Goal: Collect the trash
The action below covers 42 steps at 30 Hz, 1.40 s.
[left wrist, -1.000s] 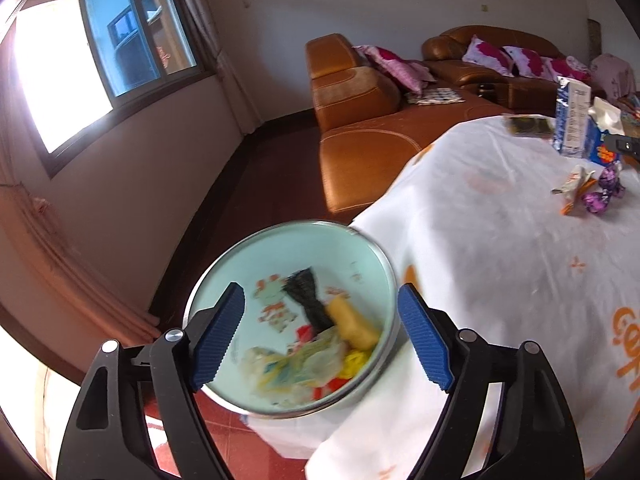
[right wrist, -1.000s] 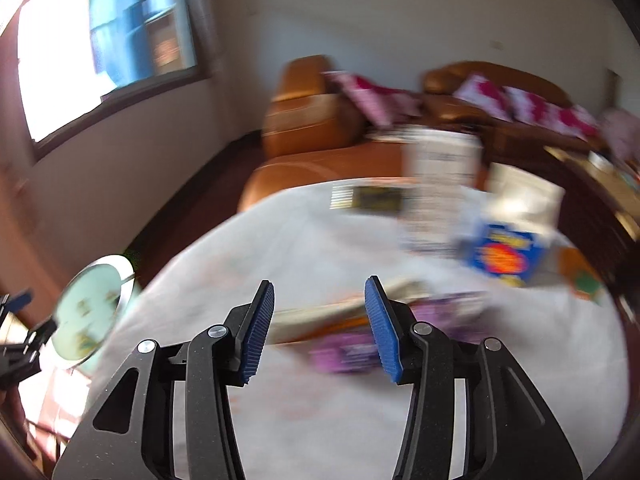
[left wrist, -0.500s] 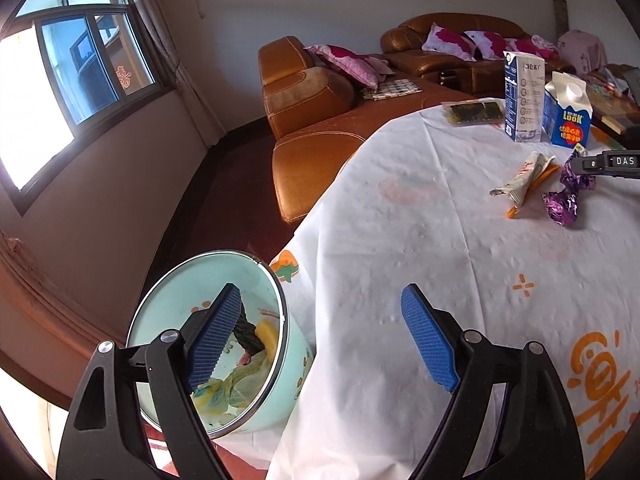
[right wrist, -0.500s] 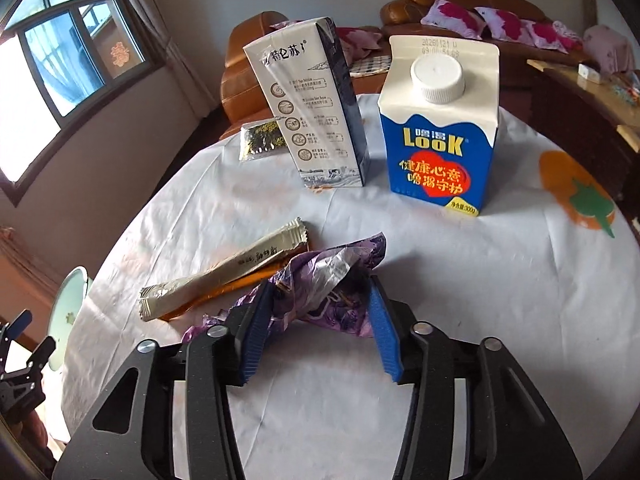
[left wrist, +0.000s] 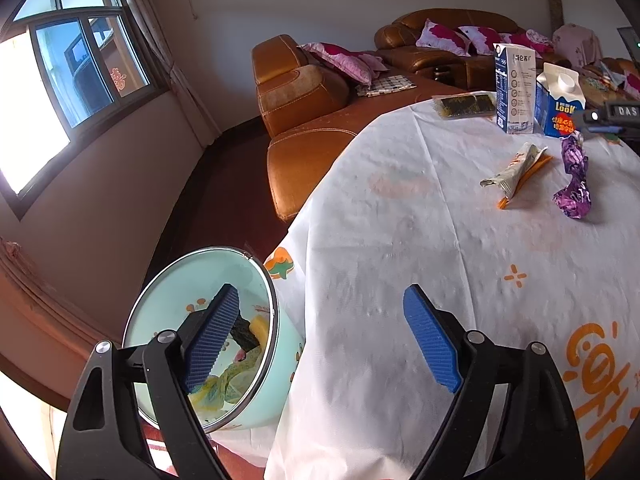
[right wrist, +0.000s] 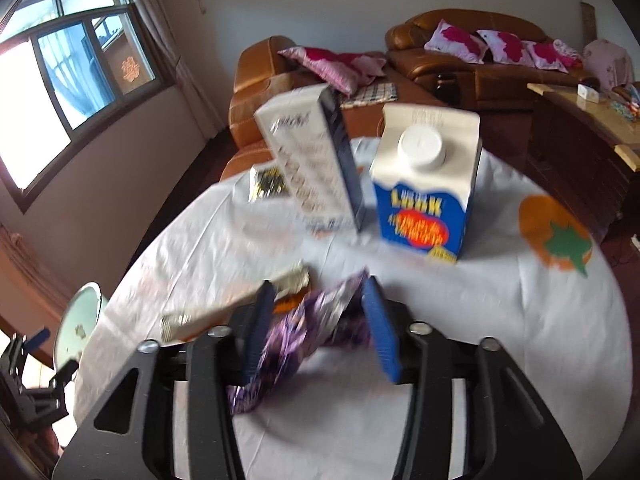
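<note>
A crumpled purple wrapper (right wrist: 304, 332) hangs between the pads of my right gripper (right wrist: 320, 328), lifted off the white tablecloth (right wrist: 460, 320); it also shows in the left wrist view (left wrist: 574, 184). The jaws stand fairly wide and the frame is blurred. A long silver and orange wrapper (right wrist: 224, 308) lies just left of it (left wrist: 516, 168). My left gripper (left wrist: 320, 340) is open and empty over the table edge. A mint enamel bowl (left wrist: 168, 308) holding trash sits below its left pad (left wrist: 212, 340).
A tall white carton (right wrist: 312, 168), a blue LOOK carton (right wrist: 428, 192) and a flat dark packet (right wrist: 268, 184) stand at the table's far side. A brown leather sofa (left wrist: 304, 92) with pink cushions lies beyond. The window (left wrist: 80, 68) is at left.
My right gripper has risen with the purple wrapper between its pads. My left gripper has shifted slightly; the bowl stays at its left pad.
</note>
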Available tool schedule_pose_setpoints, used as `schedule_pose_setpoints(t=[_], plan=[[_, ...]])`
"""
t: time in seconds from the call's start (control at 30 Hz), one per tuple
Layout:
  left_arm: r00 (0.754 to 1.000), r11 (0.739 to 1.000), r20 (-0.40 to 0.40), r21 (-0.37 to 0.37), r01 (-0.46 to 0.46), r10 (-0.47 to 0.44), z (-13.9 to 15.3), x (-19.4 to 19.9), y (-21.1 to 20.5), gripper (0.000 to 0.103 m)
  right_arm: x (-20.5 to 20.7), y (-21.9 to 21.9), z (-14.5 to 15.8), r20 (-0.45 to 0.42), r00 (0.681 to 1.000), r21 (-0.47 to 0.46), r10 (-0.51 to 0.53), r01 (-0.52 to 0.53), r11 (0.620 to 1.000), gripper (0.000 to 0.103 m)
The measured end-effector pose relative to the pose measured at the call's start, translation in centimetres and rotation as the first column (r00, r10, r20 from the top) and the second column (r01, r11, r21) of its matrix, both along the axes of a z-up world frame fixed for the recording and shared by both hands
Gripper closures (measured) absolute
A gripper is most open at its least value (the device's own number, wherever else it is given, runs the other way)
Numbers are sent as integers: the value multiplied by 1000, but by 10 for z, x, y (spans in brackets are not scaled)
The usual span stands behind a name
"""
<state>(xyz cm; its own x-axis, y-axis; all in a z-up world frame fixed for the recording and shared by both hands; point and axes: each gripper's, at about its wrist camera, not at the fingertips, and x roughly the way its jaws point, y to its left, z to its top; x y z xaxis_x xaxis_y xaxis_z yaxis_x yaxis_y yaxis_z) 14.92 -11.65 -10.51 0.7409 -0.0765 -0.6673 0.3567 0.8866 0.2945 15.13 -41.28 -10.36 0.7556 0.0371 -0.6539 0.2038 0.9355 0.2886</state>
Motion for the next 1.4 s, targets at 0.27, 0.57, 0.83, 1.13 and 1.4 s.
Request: schedule_pose_setpoints(t=[0.27,0.57,0.83,1.13,1.4], plan=[[1000,1000,-7,7,-15,15,-4,2,5,20,26,-23,-32,-79,988,112,132,-123,986,54],[1000,1000,-10,-9,20,-20,-2,-2,-13,19,-21,8,-39,-147,980,60,133,-126,990,89],[999,999,-1,-14,43,-43,4,-10,-20,19,-62,22,-48,-126,988,36,90,-87,996,89],[999,999,-8,-24,47,-47,1,-14,-18,19,-93,-1,-24,-16,999,65,52,-51,997,56],[999,998,-19,-42,41,-42,-1,-16,-17,19,-107,-5,-21,-20,1000,47,-23,24,999,49]])
